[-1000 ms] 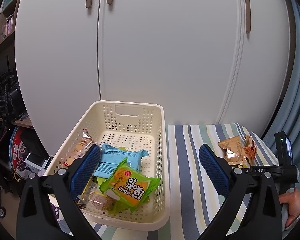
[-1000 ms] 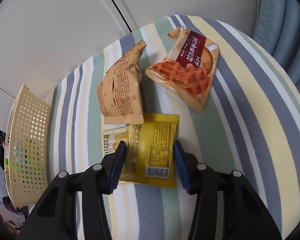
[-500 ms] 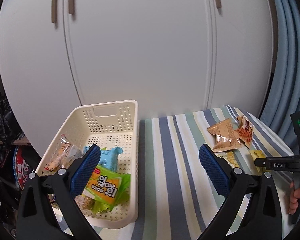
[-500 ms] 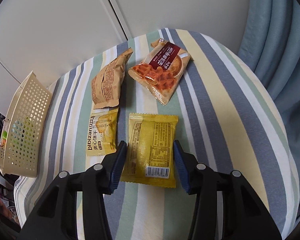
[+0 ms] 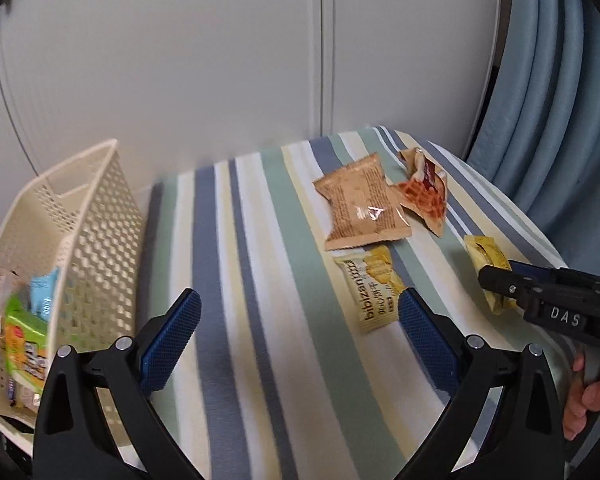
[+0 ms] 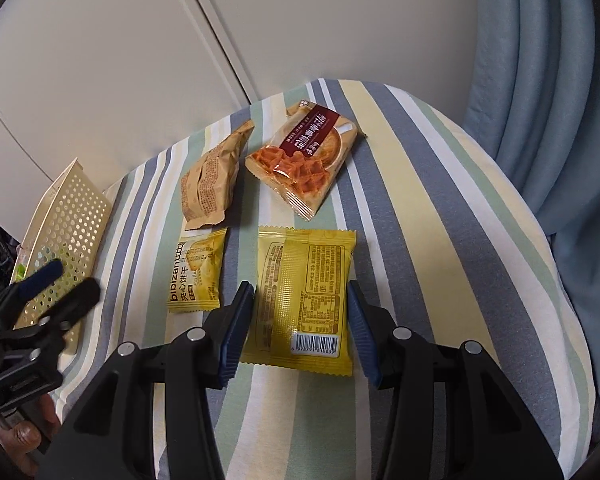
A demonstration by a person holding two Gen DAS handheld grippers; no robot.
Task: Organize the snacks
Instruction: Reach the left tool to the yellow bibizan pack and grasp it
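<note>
The right gripper has its jaws apart around a flat yellow snack packet near the striped desk's front edge, maybe touching. The left gripper has its jaws wide apart.

The basket sits at the worktop's left edge. Well to the right of the basket lie four packets: the biscuit packet nearest, the barcode packet beyond it, and the crumpled packet and the waffle packet behind those.
</note>
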